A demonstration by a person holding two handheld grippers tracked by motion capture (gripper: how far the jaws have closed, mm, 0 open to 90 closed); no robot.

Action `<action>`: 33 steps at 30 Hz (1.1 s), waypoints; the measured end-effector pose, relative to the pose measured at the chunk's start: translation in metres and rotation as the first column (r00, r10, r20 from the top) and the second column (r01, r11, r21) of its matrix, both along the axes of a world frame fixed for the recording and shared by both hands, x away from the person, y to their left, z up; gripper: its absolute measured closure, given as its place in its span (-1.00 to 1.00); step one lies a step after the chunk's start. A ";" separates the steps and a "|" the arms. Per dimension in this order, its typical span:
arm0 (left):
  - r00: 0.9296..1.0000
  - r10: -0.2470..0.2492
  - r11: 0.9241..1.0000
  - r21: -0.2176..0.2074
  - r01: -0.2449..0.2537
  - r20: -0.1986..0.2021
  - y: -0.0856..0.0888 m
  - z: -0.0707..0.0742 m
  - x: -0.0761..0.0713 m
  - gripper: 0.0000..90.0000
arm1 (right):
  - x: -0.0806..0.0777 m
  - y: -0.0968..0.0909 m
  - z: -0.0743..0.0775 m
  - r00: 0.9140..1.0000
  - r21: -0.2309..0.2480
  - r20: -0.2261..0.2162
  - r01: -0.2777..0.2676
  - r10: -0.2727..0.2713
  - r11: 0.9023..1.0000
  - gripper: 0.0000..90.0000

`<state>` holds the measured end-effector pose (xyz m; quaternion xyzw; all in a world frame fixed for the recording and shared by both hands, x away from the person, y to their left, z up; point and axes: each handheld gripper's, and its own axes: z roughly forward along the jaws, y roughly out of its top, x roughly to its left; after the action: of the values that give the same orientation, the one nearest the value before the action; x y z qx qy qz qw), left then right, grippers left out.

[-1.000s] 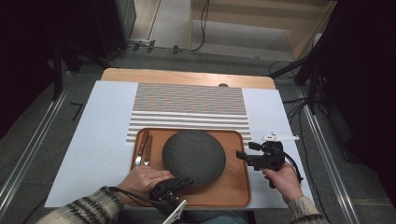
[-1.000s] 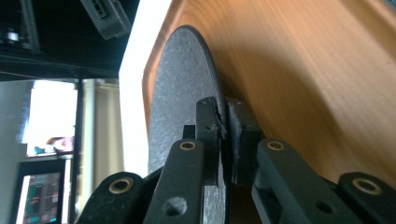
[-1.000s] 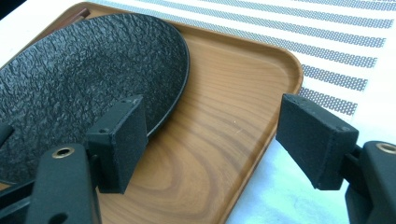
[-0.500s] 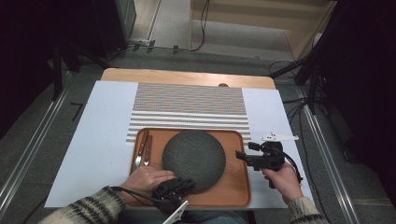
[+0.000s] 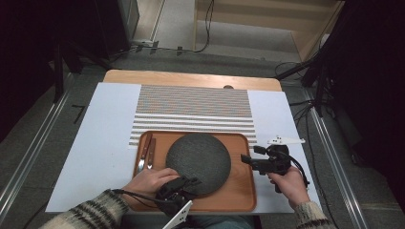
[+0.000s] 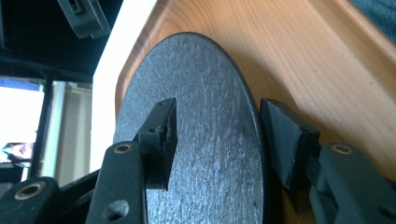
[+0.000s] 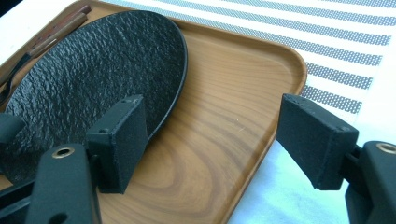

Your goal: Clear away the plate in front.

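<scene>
A dark round plate (image 5: 198, 162) with a rough surface lies flat on a wooden tray (image 5: 239, 191). My left gripper (image 5: 186, 182) is at the plate's near left rim. In the left gripper view the plate (image 6: 210, 116) runs between the jaws, one pad over its face and the other just off its rim, on the side of the tray (image 6: 303, 56). The jaws have just been opening and neither pad presses on it. My right gripper (image 5: 248, 160) hovers open at the tray's right edge. Its view has the tray (image 7: 224, 116) rim between the jaws and the plate (image 7: 93, 70) at the left.
Cutlery (image 5: 146, 152) lies along the tray's left side, and in the right gripper view the cutlery (image 7: 51, 32) is beyond the plate. A striped placemat (image 5: 193, 109) lies behind the tray on a white sheet (image 5: 95, 143). Dark floor, rails and cables surround the table.
The plate looked lifted and tilted a second ago and now lies flat on the tray. The left jaws have spread apart off it. The right hand has kept still.
</scene>
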<state>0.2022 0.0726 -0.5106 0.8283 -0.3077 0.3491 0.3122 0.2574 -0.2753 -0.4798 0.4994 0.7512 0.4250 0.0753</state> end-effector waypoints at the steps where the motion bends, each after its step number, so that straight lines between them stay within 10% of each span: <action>1: 1.000 0.001 1.000 -0.001 -0.001 -0.015 0.000 0.000 0.001 0.00 | 0.000 0.000 0.000 1.000 0.000 0.000 0.000 0.000 1.000 -0.49; 22: 0.980 0.033 0.999 -0.017 -0.037 -0.195 0.008 0.026 0.011 -0.31 | -0.001 -0.001 0.000 1.000 -0.003 -0.002 0.003 -0.003 1.000 -0.49; 30: 0.945 0.057 0.995 -0.060 -0.081 -0.321 0.011 0.036 0.016 -0.31 | -0.002 -0.001 -0.001 1.000 -0.003 -0.004 0.005 -0.005 1.000 -0.49; 33: 0.914 0.073 0.992 -0.068 -0.109 -0.400 0.011 0.041 0.020 -0.33 | -0.002 -0.002 -0.001 1.000 -0.002 -0.004 0.007 -0.007 1.000 -0.49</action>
<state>0.2217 0.0840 -0.4699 0.8804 -0.1836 0.2017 0.3879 0.2551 -0.2770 -0.4803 0.5028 0.7500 0.4230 0.0759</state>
